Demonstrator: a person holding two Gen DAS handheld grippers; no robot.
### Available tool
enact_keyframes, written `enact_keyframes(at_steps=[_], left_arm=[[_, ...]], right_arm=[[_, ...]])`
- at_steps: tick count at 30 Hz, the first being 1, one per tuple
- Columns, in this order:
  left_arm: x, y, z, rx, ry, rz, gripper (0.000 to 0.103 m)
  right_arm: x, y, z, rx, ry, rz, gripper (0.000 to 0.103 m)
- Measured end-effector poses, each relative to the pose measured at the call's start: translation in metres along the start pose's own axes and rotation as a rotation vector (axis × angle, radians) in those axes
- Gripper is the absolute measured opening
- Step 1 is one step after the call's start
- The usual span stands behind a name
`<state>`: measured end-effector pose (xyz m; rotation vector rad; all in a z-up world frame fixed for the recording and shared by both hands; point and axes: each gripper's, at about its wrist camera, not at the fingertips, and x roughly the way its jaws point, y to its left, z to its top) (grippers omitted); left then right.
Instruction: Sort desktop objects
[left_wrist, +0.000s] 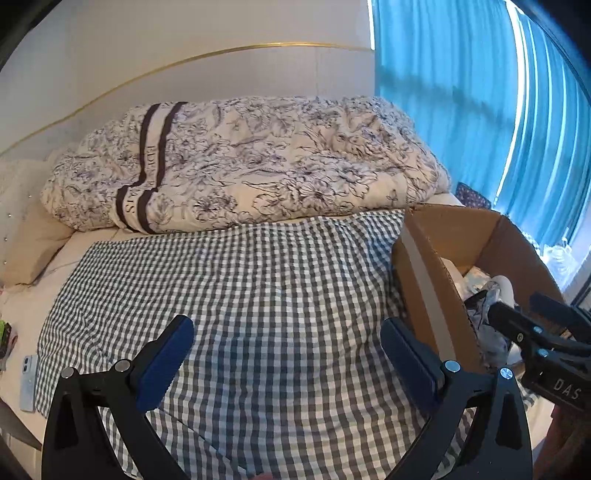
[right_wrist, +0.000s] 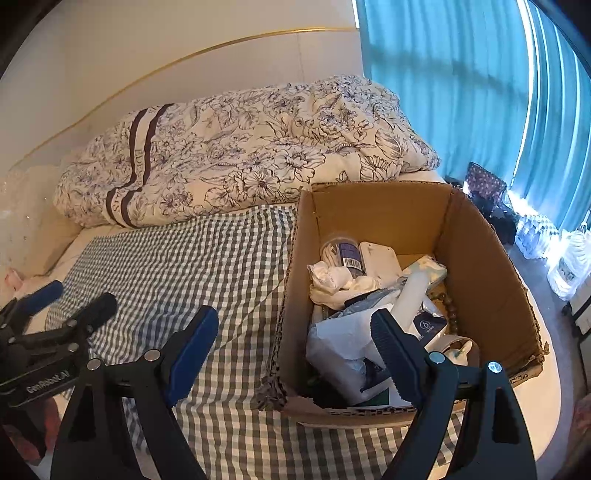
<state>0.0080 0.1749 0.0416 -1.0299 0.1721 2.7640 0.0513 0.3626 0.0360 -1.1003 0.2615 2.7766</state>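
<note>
Gingham cloth (left_wrist: 258, 295) covers the bed left of the cardboard box (right_wrist: 480, 280); floral duvet (right_wrist: 240, 155) behind; both grippers, left gripper (left_wrist: 286, 354) and right gripper (right_wrist: 291, 343), hover spread, empty.

Open ground: checked cloth (left_wrist: 258, 295), bare across its middle, with the left gripper (left_wrist: 286, 354) over it, both fingers spread wide and holding nothing. Obstacles: cardboard box (right_wrist: 480, 266) with 4 upright walls on the cloth's right edge, packed with loose items; folded floral duvet (left_wrist: 251, 162) banked along the far side; phone (left_wrist: 28, 382) at the left margin.
</note>
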Motion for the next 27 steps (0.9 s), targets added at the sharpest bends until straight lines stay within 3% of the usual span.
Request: enact_keyframes(at_steps=[18,22,27], left_arm=[[0.013,0.012,-0.001,-0.017,0.056,0.007,0.103],[0.014,0.016,-0.003,-0.059,0.089,-0.117,0.103],[0.006,0.014,-0.003,-0.064,0.051,-0.103,0.103]], right_arm=[[0.013,0.013,-0.003,-0.026,0.024,-0.023,0.085],[0.016,0.014,-0.004,-0.028,0.035,-0.030,0.085],[0.016,0.013,-0.005,-0.022,0.033,-0.041,0.085]])
